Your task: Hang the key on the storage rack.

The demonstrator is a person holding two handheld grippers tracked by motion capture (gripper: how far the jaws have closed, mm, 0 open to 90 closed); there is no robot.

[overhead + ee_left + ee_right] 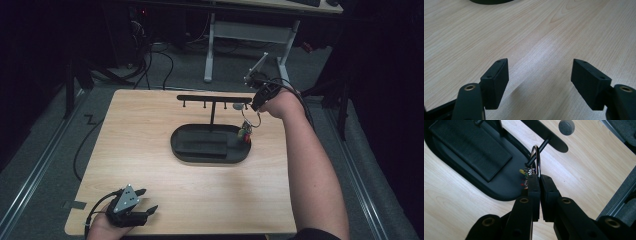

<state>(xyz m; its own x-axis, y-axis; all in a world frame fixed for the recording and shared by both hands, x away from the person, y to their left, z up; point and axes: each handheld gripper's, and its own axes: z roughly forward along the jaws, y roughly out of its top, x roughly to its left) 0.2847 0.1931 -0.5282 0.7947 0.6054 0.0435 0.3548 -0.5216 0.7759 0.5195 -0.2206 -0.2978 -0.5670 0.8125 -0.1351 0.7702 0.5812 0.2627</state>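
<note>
Right gripper pinches key ring, ring at end peg of rack, over tray. Seemingly not yet hung; release left. Left gripper spread, idle on table.

Key ring on rack peg above tray

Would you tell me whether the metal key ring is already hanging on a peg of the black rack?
Cannot tell: the silver metal key ring, clamped in the right gripper, overlaps a black peg, but whether it is threaded is unclear.
</note>
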